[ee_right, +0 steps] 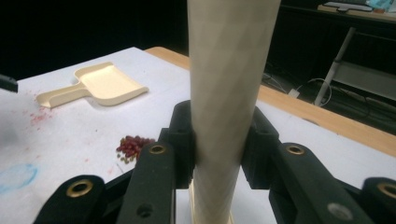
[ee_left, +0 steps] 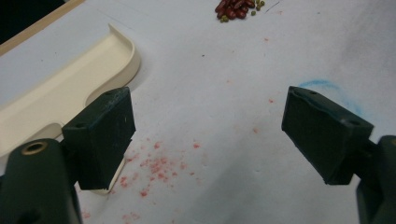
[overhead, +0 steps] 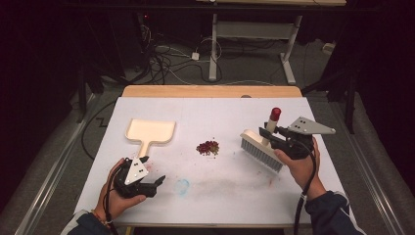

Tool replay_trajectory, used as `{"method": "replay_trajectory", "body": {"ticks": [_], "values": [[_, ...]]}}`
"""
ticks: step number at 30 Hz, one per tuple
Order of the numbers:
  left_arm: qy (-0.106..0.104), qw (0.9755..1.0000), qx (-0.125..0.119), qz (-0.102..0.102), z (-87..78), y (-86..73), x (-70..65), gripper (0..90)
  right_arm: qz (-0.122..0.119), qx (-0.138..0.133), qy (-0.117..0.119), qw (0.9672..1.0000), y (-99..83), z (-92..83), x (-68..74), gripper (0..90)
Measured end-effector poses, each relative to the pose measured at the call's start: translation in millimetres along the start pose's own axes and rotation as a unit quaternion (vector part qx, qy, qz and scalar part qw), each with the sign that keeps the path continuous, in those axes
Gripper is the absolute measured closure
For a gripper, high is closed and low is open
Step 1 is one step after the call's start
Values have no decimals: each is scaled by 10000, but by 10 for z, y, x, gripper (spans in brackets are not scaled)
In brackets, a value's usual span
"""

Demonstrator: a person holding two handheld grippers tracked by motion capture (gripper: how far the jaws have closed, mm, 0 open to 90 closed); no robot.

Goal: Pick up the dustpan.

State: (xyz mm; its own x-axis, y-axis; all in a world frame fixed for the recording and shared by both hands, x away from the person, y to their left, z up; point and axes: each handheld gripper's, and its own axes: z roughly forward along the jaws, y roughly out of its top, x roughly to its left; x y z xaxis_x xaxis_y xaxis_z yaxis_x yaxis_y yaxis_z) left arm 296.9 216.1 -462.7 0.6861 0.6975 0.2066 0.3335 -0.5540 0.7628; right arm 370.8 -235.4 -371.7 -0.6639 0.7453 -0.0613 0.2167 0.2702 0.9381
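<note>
White worktop (overhead: 220,196), faint red and blue marks on surface. Cream dustpan (overhead: 149,132) flat at left, handle toward left tool (overhead: 155,184), jaws spread, empty, just beside handle end. Brush (overhead: 262,149) at right, bristles down, handle pinched by right tool (overhead: 268,132). Small pile of red beans (overhead: 208,147) between dustpan and brush.

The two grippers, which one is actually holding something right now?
The right gripper: its jaws are clamped on the cream handle of the brush. The left gripper has its jaws wide apart with nothing between them, beside the dustpan.
</note>
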Motion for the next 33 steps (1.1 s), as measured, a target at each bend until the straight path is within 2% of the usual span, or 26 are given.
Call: {"method": "replay_trajectory", "body": {"ticks": [4, 5, 6, 10, 15, 17, 18, 20, 22, 26, 27, 33], "values": [[64, 9999, -67, -42, -16, -10, 23, 167, -47, -57, -36, 10000, 58, 100, 7, 705], [45, 9999, -34, -110, -19, -15, 18, 167, -49, -66, -59, 9999, 70, 119, 9, 704], [78, 9999, -51, -57, -19, -14, 25, 167, -28, -83, -66, 9999, 80, 137, 8, 704], [131, 9998, -32, -111, -23, -21, 31, 168, -27, -80, -62, 9999, 95, 199, 9, 705], [280, 9988, 34, -406, -24, -35, 80, 179, -24, -70, -92, 9999, 138, 287, -15, 705], [419, 9979, 169, -459, -8, -36, 103, 181, -39, -76, -93, 9999, 149, 308, -18, 705], [535, 9968, 285, -513, 10, -35, 119, 184, -46, -49, -103, 9999, 160, 327, -18, 705], [788, 9932, 541, -668, 59, -38, 171, 205, -59, -22, -99, 9999, 179, 360, -13, 705], [847, 9894, 698, -947, 116, -40, 263, 216, -59, -47, -85, 9999, 192, 382, 1, 705], [784, 9792, 896, -1641, 237, -23, 463, 219, -39, -81, -104, 9999, 196, 377, 23, 704], [752, 9769, 915, -1780, 264, -20, 494, 220, 10, -189, -137, 9997, 203, 361, 43, 705], [844, 9648, 1116, -2225, 456, 35, 637, 231, -54, -213, -136, 9997, 221, 361, 100, 704]]}}
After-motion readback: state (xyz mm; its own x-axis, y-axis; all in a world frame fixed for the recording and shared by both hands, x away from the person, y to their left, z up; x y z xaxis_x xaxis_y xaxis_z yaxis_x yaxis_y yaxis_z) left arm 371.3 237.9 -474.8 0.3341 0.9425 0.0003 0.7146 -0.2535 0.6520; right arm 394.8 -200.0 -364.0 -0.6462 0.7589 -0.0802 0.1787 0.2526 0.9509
